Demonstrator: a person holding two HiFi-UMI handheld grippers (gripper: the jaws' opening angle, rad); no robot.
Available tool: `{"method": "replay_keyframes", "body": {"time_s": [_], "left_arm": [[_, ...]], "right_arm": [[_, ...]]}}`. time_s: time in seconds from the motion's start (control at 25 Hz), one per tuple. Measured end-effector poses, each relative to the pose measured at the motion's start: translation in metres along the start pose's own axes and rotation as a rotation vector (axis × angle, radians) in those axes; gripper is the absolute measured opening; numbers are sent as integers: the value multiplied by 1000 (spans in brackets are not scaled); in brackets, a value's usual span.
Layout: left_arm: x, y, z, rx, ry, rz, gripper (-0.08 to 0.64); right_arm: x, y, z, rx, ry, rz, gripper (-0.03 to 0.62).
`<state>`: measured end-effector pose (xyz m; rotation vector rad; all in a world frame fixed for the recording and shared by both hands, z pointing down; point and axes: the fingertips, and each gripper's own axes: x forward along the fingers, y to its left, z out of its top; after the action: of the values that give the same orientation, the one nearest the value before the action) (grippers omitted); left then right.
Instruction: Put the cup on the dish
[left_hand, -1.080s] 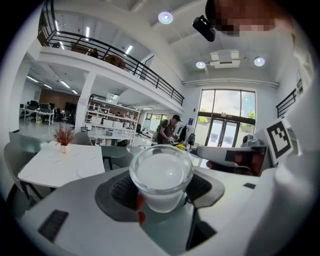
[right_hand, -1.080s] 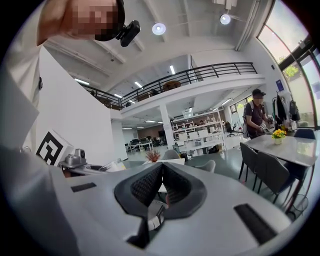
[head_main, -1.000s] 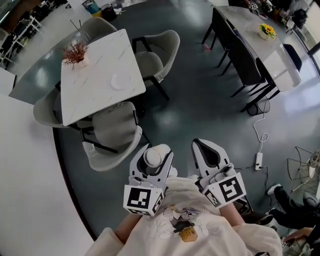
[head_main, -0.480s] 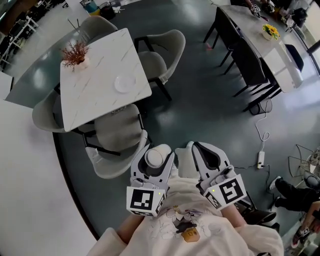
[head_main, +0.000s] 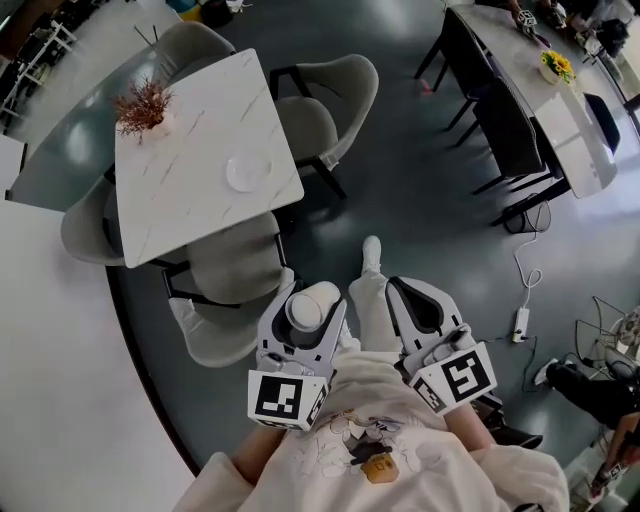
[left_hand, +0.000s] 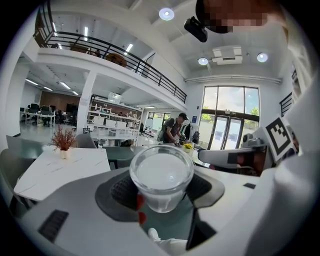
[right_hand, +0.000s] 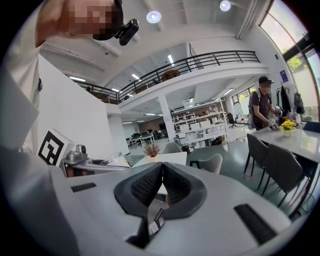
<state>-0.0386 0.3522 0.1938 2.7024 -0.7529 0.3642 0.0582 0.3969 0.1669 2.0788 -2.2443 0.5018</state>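
A wide hall with a dark, glossy floor (head_main: 400, 200) is seen from above. At the left, a white marble table (head_main: 190, 190) is ringed by pale upholstered chairs (head_main: 225, 265). A small pot (head_main: 160, 122) holding a reddish dried plant is set near its far corner. The round white dish (head_main: 249, 172) lies close to the table's right edge, well apart from the pot. Nearer the person's body, the left gripper (head_main: 312, 300) is held over the floor, just beside the nearest chair. Its jaws are closed from both sides on the clear cup (head_main: 305, 310), which is carried upright and well apart from the dish. In the left gripper view the cup (left_hand: 161, 175) is seen seated between the dark ribbed pads; whether anything is in it cannot be told. Beside it, the right gripper (right_hand: 162, 175) is held level, its two pads pressed flat against each other. Open floor is left between the marble table and a long table (head_main: 575, 120) at the far right, where dark chairs (head_main: 500, 130) are lined along the near edge and yellow flowers (head_main: 557, 66) stand in a small vase. A power strip (head_main: 519, 322) with its cable lies on the floor at the right.
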Motion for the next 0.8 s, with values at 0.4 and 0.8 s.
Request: {"method": "replay_keyframes", "body": {"time_s": [0.4,0.8], "left_arm": [[100,26,50,1,-5,55,265],[211,26,113,36,1,84,265]], "right_arm": [[80,-81,39,13,-5,64,5],[143,-169,83,80,-29,141,5]]}}
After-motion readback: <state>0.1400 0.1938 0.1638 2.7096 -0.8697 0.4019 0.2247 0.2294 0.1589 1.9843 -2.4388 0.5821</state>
